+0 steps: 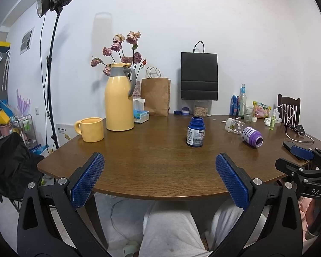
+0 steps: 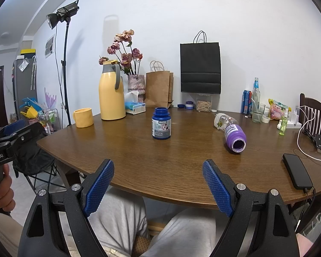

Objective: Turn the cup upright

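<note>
On the table (image 2: 160,167) the yellow cup (image 2: 82,117) stands upright (both grippers (image 1: 159,178) (image 2: 158,184) wide open, empty).

Black gripper frames (image 1: 160,180), blue textured pads (image 2: 216,189); silver screws; light-grey trousers (image 1: 171,231).

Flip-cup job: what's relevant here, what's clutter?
Job: purple container on its side, mouth open (likely the cup); left gripper, right gripper, both open.
Clutter: upright blue bottle, yellow mug, yellow jug, phone, brown bag.
</note>
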